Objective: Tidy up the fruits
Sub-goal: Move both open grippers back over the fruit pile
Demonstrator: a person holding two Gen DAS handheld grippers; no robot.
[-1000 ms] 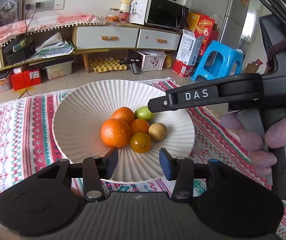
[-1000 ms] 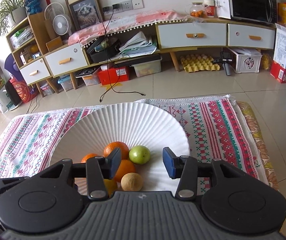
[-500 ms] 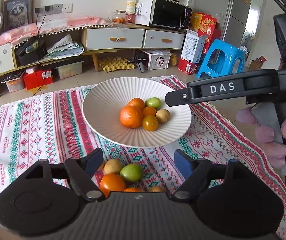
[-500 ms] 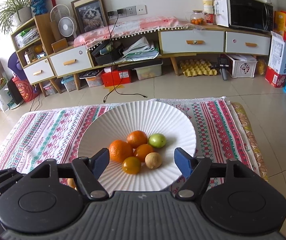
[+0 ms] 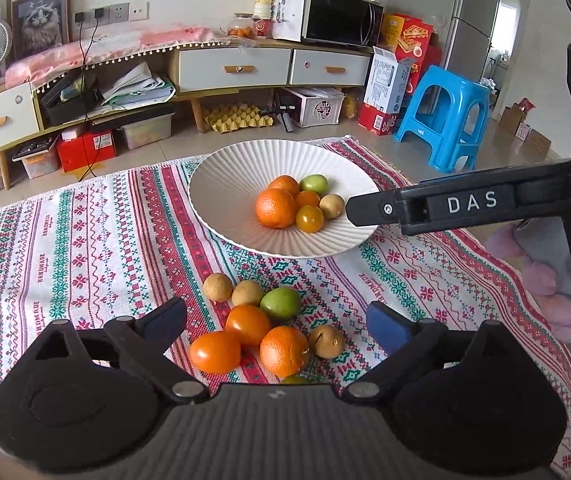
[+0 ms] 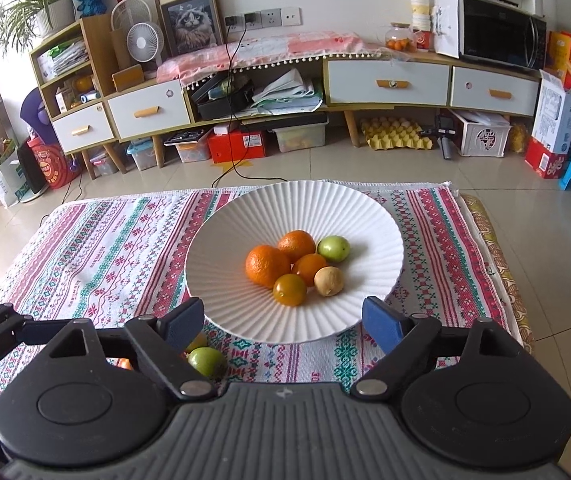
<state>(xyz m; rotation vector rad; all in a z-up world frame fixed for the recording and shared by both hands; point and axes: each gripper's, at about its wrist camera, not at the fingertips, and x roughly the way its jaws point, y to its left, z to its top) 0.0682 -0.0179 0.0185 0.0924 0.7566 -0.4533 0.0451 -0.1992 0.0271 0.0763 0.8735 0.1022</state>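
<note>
Now left hand-held gripper (image 5: 275,322) spread wide, empty, hovered directly over loose fruit pile (image 5: 263,330) on cloth (image 5: 85,240); nearer than right hand-held gripper (image 6: 283,320), also spread, empty, facing plate (image 6: 221,248) beyond. Round fruits, no long axis.

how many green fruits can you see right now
2. One green fruit sits at the back right of the pile in the plate. The other lies on the cloth among the loose fruit. More may hide behind the left gripper.
</note>
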